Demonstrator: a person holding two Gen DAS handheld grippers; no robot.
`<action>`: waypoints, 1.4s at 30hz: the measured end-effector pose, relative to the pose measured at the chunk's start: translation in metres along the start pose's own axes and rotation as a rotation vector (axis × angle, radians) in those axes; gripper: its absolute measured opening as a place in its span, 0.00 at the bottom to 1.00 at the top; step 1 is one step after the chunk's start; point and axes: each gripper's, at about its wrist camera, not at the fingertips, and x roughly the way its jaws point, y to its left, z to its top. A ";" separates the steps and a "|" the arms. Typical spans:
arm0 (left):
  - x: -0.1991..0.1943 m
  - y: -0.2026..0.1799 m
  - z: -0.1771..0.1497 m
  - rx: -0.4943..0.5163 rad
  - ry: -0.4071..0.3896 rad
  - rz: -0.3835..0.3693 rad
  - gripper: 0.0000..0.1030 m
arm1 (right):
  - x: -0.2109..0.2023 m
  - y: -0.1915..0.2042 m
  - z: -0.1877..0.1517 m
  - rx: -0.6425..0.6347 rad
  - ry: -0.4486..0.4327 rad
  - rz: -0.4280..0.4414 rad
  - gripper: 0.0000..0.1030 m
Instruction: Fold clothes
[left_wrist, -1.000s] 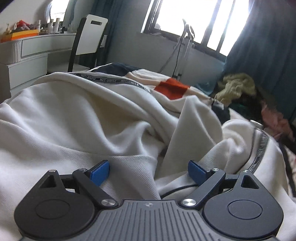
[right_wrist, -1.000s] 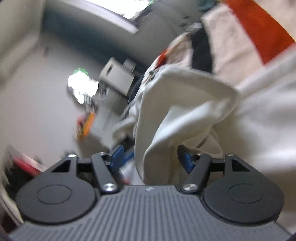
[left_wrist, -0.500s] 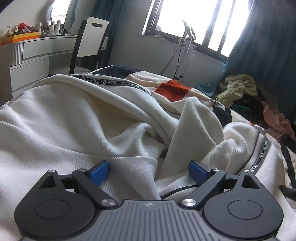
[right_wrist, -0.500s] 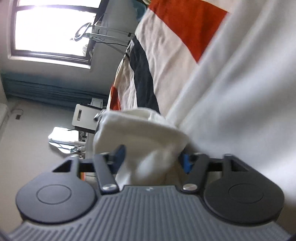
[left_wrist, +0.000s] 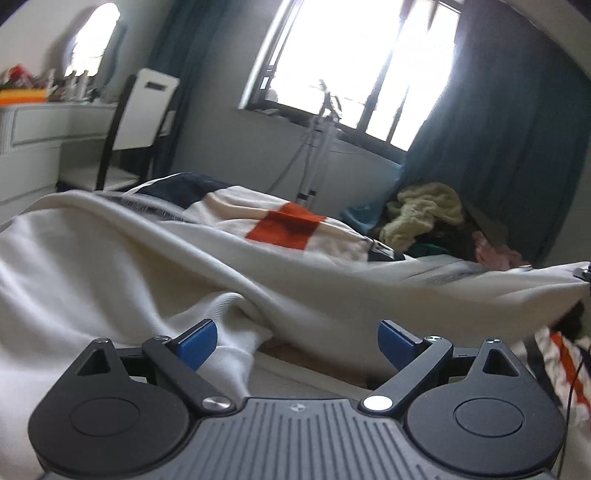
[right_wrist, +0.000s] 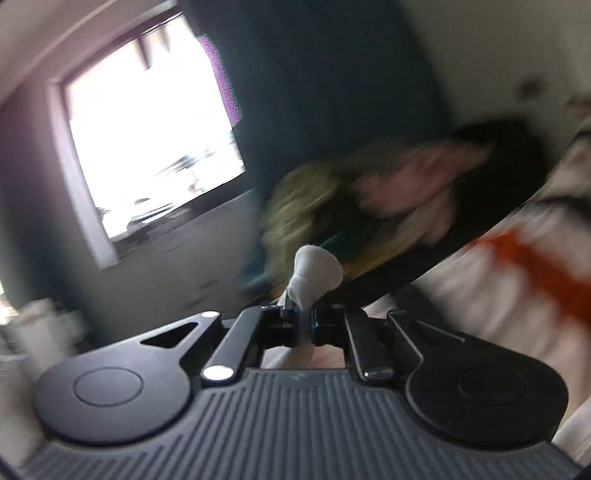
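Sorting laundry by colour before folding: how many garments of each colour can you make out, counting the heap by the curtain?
Cream garment, pinched by the right gripper: 1
Yellow-green garment: 1
Pink garment: 1
Total: 3; the heap may hide more.

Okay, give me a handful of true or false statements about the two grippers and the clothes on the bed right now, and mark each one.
1. The right gripper is shut on a bunch of the cream garment. True.
2. The left gripper is clamped on the cream garment. False: its blue fingers stand wide apart, with cloth lying between them ungripped.
3. A yellow-green garment lies in the pile by the dark curtain. True.
4. The orange patch belongs to the cream garment. False: it is on the striped cover beneath and behind it.
5. The white chair stands against the window. False: it stands at the white dresser.
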 end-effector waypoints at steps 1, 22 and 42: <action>0.002 -0.003 -0.001 0.022 0.002 -0.002 0.92 | 0.008 -0.017 -0.001 -0.010 -0.023 -0.054 0.09; 0.011 -0.045 -0.022 0.210 0.036 -0.050 0.92 | 0.004 -0.147 -0.044 0.229 0.174 -0.163 0.09; -0.070 -0.044 -0.016 0.146 -0.006 -0.082 0.95 | -0.160 -0.142 -0.031 0.267 0.350 -0.231 0.79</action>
